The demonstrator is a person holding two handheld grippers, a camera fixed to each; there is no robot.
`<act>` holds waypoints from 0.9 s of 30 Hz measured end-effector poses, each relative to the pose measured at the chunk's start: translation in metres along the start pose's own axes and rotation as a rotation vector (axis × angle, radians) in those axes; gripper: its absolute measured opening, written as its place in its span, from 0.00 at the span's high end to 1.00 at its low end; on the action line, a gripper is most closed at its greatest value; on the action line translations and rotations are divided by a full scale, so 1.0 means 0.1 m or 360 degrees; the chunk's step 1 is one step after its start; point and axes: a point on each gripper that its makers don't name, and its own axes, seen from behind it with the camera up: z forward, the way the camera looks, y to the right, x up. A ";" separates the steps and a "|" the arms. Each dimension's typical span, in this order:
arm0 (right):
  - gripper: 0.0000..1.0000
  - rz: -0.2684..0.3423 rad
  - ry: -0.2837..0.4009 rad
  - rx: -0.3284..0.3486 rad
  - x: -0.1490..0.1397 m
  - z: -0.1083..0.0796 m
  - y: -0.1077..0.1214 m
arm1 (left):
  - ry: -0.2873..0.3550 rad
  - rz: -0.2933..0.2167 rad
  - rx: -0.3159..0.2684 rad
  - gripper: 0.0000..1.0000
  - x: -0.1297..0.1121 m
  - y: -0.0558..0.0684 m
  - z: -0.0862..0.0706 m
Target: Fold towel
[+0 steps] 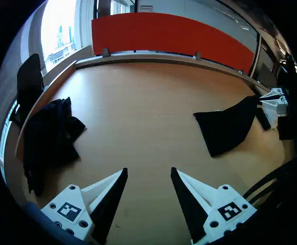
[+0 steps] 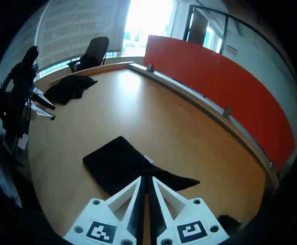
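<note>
The right claw (image 2: 147,180), its fingers pressed together, pinches one corner of the black towel (image 2: 117,163), which lies on the near part of the wooden bench (image 2: 156,110). In the left gripper view, that corner is drawn up off the wood toward the claw while the rest of the cloth rests flat. The left claw (image 1: 148,171) hangs above bare wood with its fingers spread apart, holding nothing, well apart from the towel. A heap of dark cloth (image 1: 50,132) sits at the bench's far side, near an office chair (image 1: 27,81), with a red partition (image 1: 168,34) along the back edge. The fold appears to be just starting. Next, the left claw likely needs to cross over and take a second corner so both can carry the edge across.
</note>
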 end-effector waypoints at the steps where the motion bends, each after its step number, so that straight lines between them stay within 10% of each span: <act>1: 0.96 -0.0007 0.0001 0.0014 0.02 0.02 -0.03 | 0.0002 -0.0002 0.0001 0.23 0.00 -0.01 0.00; 27: 0.96 -0.0150 -0.0064 0.0397 0.23 0.68 -1.01 | 0.0022 -0.0093 0.0086 0.23 -0.06 -0.33 -0.21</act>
